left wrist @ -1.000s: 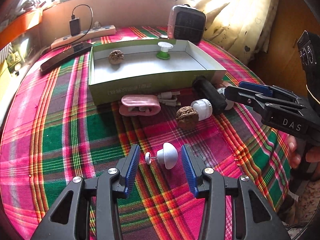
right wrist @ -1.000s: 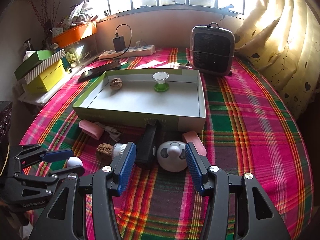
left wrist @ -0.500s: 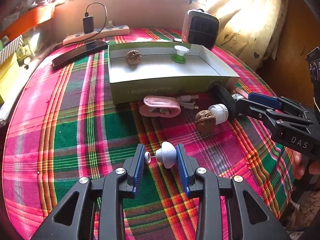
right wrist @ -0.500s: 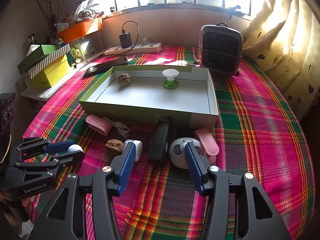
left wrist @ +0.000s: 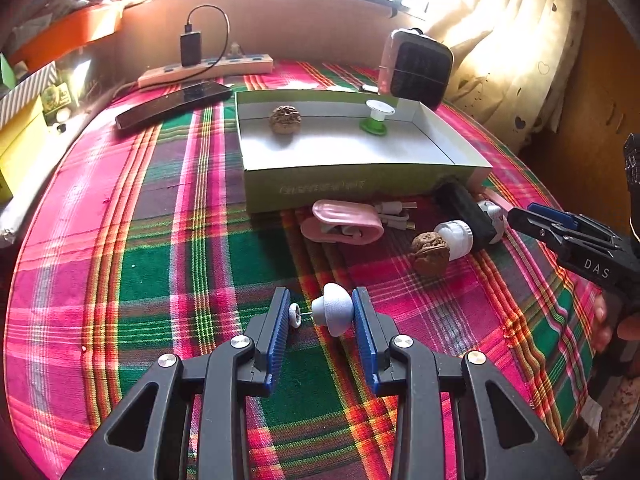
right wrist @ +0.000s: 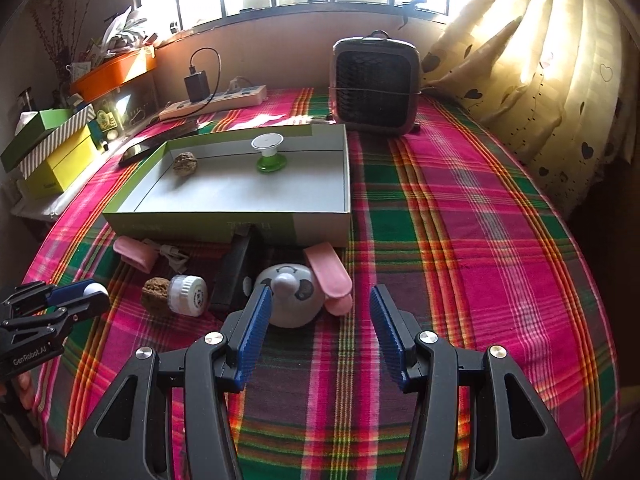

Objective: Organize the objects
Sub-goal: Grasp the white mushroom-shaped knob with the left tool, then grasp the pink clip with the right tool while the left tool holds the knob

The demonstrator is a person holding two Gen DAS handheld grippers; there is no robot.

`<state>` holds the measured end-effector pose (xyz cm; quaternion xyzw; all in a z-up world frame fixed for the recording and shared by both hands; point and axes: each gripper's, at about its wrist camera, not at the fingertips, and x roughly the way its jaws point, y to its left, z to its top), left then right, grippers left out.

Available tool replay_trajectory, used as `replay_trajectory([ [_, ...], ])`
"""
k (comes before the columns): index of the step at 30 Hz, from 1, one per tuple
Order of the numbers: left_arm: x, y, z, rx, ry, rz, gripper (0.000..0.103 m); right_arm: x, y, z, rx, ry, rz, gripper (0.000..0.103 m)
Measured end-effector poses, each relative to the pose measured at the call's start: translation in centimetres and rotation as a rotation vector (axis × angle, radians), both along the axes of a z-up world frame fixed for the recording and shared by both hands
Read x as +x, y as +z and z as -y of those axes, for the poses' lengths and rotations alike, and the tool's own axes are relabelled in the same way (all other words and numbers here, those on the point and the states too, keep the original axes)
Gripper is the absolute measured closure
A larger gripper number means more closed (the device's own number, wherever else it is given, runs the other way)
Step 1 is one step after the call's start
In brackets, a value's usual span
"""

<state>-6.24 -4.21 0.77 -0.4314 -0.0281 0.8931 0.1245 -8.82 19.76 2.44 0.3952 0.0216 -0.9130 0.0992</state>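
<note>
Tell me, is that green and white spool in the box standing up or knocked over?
Standing up. The spool rests on its green base on the floor of the box, white disc on top, level.

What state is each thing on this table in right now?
Left gripper: fingers have just closed on the white knob.
Right gripper: open, holding nothing.
Box: open, with a walnut and a spool standing upright inside.
Small jar: lying on its side.
Charger: plugged into the power strip.
</note>
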Motion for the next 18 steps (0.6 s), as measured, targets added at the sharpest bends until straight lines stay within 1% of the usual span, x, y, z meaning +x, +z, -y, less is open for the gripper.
replay_trajectory([
  [5, -0.1, 0.0, 0.1, 0.006, 0.002, -0.007, 0.073, -1.1, -0.1, -1.6, -0.036, -0.048, 0.012, 0.051],
  [7, -0.2, 0.0, 0.0, 0.003, 0.001, -0.010, 0.073, -1.7, -0.1, -1.9, -0.046, -0.049, 0.019, 0.051],
  [15, -0.2, 0.0, 0.0, 0.001, 0.004, -0.013, 0.073, -3.6, -0.1, -0.8, -0.027, 0.009, 0.040, 0.051],
  [18, -0.3, 0.0, 0.0, -0.001, 0.006, -0.015, 0.073, -4.2, -0.1, -0.6, -0.036, 0.030, 0.057, 0.051],
])
